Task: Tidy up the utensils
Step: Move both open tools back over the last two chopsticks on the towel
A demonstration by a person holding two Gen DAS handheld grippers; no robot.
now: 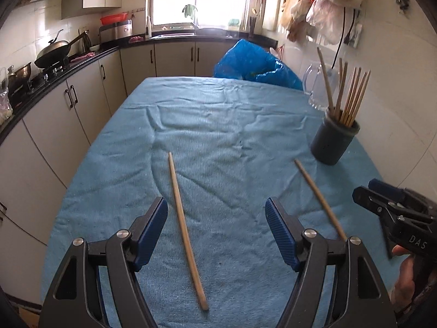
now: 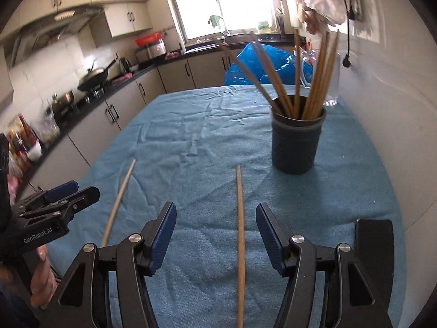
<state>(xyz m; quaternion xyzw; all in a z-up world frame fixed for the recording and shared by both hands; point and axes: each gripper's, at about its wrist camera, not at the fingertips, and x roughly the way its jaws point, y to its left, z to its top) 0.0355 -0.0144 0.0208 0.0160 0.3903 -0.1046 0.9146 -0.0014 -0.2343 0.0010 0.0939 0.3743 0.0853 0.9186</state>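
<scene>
Wooden chopsticks (image 1: 186, 229) flat on blue cloth (image 1: 218, 125)

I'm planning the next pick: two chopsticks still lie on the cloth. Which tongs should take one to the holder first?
Probably the right tongs: they are open with a loose chopstick lying between the jaws, and the dark holder stands just ahead on that side. The left tongs also straddle a chopstick, but sit farther from the holder.

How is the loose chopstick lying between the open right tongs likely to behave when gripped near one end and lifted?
The chopstick looks like thin, rigid wood, so probably light and unbending. Being long and slender, it may pivot or droop if pinched off-centre. On the wrinkled blue cloth, it seems unlikely to roll far.
</scene>
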